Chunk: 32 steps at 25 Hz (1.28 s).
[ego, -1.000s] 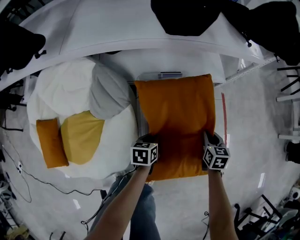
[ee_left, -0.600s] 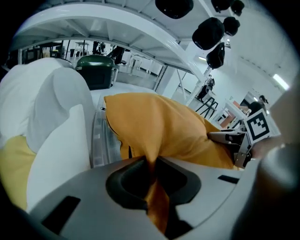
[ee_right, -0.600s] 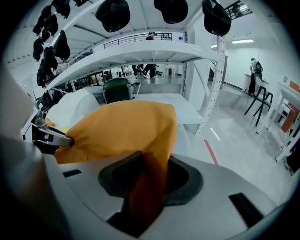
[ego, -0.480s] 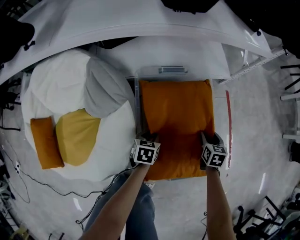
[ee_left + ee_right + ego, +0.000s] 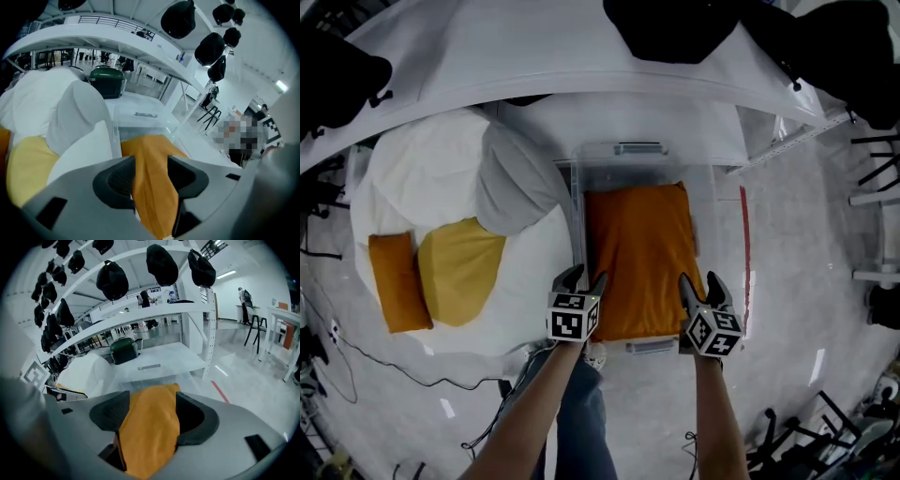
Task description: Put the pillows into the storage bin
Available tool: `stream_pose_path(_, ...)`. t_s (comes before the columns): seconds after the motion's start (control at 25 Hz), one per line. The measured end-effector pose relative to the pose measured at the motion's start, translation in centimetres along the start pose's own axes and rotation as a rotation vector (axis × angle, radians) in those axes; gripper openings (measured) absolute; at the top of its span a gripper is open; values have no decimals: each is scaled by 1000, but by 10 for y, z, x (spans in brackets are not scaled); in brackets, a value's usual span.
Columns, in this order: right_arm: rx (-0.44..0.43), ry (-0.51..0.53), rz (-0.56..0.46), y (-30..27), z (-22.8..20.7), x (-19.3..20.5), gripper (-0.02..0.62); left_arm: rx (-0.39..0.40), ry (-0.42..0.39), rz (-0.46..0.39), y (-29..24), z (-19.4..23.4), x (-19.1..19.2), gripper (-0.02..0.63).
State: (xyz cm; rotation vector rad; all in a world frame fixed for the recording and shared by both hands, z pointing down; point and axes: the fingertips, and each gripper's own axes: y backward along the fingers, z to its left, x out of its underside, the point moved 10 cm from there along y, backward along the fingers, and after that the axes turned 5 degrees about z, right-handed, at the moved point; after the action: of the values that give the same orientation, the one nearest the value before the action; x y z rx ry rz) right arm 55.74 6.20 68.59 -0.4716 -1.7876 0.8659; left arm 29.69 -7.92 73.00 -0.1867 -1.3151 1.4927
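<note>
Orange pillow [image 5: 639,258] inside the clear storage bin [image 5: 639,169]
Left tool [image 5: 581,277] and right tool [image 5: 700,284] have just been opening; both stand open, pillow fabric between each one's jaws

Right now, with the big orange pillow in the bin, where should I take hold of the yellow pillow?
Probably its near right corner, coming from your side. The yellow pillow lies flat on the white beanbag; the small orange pillow flanks its left edge and the grey pillow crowds its far corner, leaving the near edge free to pinch.
</note>
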Motion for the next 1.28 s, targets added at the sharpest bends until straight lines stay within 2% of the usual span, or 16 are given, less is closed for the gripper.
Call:
stream_pose_path(0.36, -202, 14, -25, 30, 108, -49, 288, -60, 123, -166, 96, 21, -27, 219)
stream_pose_path(0.6, -380, 91, -7, 24, 218, -62, 288, -148, 207, -245, 174, 82, -15, 219)
stream_pose_path(0.76, -484, 154, 25, 19, 294, -52, 288, -246, 258, -266, 234, 136, 11, 227)
stream_pose_path(0.92, -549, 183, 58, 6, 363, -33, 288, -321, 288, -274, 285, 192, 39, 229)
stream_pose_path(1.28, -619, 211, 124, -9, 527, 26, 288, -389, 340, -250, 377, 315, 111, 238)
